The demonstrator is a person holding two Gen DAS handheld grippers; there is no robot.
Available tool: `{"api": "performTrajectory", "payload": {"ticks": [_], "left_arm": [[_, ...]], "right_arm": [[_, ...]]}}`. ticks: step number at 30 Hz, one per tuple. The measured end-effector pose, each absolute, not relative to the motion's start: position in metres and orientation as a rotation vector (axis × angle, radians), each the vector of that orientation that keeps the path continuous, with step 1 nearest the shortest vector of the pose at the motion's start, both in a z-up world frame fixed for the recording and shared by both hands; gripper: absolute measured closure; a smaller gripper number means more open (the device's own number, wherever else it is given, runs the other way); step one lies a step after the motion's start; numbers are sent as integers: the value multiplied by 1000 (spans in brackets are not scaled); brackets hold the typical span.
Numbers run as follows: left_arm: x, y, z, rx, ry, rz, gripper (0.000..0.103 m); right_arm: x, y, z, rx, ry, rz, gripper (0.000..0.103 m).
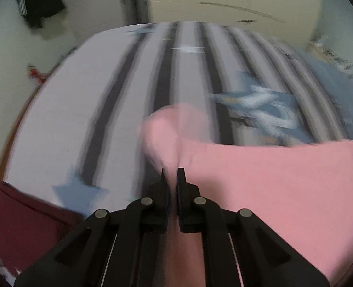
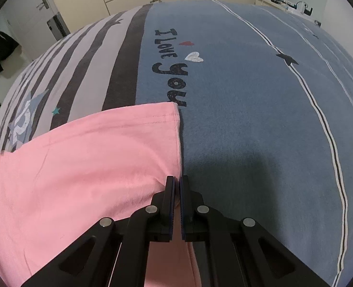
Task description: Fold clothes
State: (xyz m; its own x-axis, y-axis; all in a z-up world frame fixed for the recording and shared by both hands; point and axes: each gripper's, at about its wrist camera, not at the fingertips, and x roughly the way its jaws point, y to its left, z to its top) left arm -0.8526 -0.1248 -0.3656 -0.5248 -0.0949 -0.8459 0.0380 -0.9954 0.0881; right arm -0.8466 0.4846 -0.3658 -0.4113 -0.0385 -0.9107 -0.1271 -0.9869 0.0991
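A pink garment lies on a bed with a striped and blue cover. In the left wrist view my left gripper is shut on a bunched fold of the pink cloth, which rises in a lifted lump ahead of the fingertips; this view is blurred. In the right wrist view the pink garment spreads to the left with a stitched hem along its far edge. My right gripper is shut on its right-hand edge, pink cloth showing between the pads.
A dark red garment lies at the bed's near left corner. The bed cover is blue with "I Love You" lettering, grey-striped on the left. A black garment hangs on the far wall beside cream cupboards.
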Motion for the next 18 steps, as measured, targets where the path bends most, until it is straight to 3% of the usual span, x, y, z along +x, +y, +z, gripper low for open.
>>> {"api": "performTrajectory", "payload": {"ticks": [11, 13, 15, 18], "left_arm": [[-863, -174, -367, 1470, -26, -2604, 97], [-847, -173, -368, 1528, 32, -2636, 94], [-828, -172, -369, 1598, 113, -2665, 79], [-786, -169, -370, 1677, 169, -2717, 71]], "right_arm": [[-849, 482, -372, -1670, 252, 2587, 99], [-847, 483, -373, -1666, 271, 2588, 99], [-845, 483, -373, -1669, 281, 2588, 99], [-839, 482, -370, -1668, 262, 2596, 99]]}}
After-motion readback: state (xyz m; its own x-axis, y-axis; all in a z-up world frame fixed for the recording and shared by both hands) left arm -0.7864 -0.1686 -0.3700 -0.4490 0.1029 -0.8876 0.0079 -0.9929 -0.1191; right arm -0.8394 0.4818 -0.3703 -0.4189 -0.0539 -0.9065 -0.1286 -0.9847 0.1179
